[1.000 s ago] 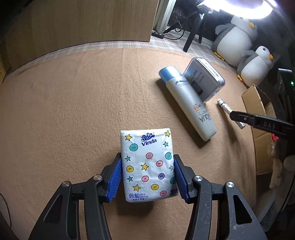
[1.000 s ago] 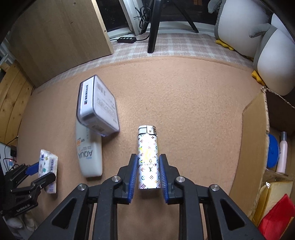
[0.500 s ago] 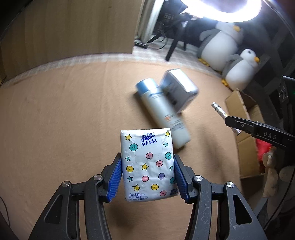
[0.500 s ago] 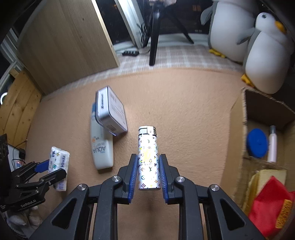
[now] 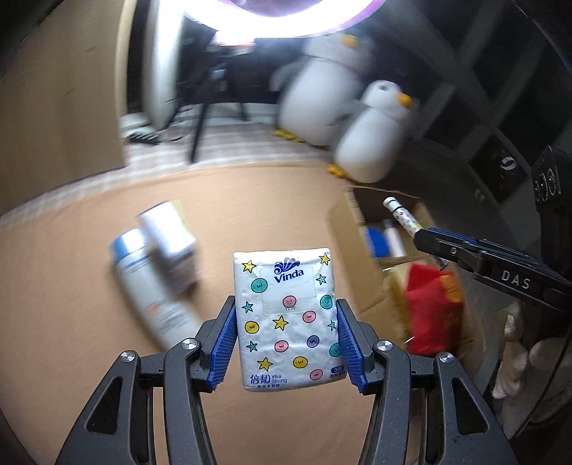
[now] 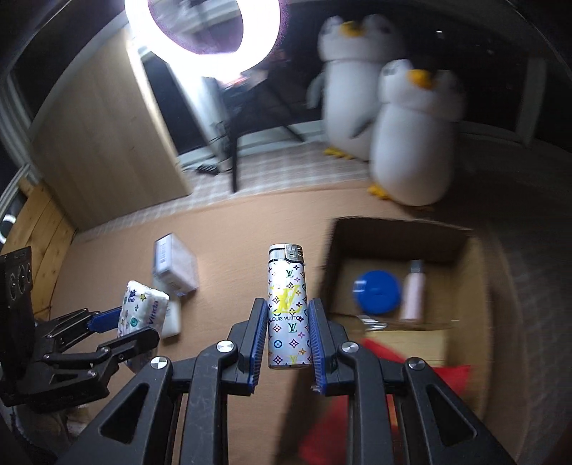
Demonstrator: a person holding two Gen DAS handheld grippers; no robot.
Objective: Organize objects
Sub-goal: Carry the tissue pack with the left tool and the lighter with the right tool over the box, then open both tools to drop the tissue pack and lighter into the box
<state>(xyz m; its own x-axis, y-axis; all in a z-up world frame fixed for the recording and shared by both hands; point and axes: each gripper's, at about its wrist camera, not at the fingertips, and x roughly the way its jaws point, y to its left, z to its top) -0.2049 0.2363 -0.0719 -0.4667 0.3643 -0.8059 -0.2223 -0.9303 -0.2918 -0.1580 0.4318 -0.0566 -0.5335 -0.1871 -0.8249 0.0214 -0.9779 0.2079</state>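
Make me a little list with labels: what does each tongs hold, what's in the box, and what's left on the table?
left tongs: shut on white Vinda tissue pack with stars and smiley dots
right tongs: shut on silver lighter with colourful monogram print
brown cardboard box: round blue lid, small pale pink bottle, red packet
tan table: white tube with blue cap, grey rectangular tin lying on it
behind: two plush penguins, ring light

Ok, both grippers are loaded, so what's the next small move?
Probably carry the right gripper on over the open cardboard box: it grips the lighter just left of the box, which already holds a blue lid.
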